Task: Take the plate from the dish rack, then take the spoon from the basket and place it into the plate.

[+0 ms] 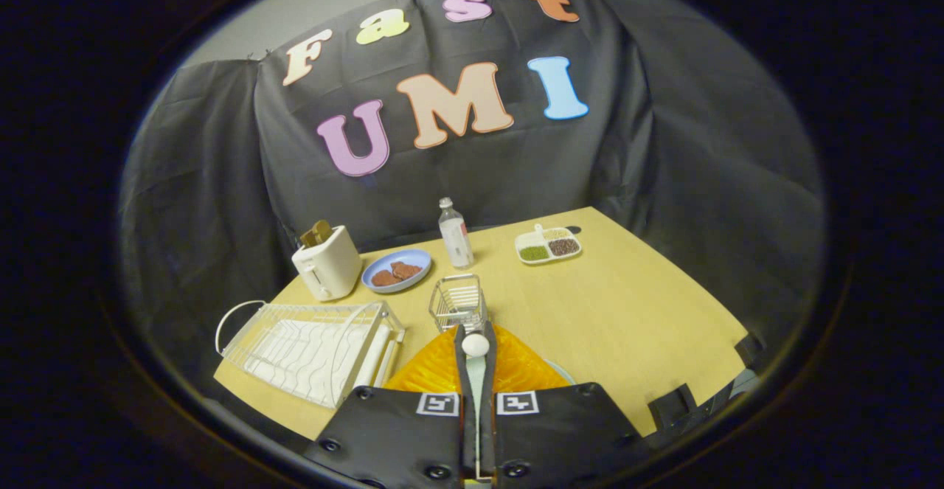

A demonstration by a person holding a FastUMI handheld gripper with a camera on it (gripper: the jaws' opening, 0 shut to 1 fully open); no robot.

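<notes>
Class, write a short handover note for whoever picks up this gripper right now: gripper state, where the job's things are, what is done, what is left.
Gripper: shut on the spoon, bowl end up past the fingertips, held over the orange plate.
The orange plate is on the table, between the dish rack and the wire basket, directly under the fingers.
Done: plate out of the rack, spoon out of the basket.
Left: lower the spoon into the plate and open the gripper.
</notes>
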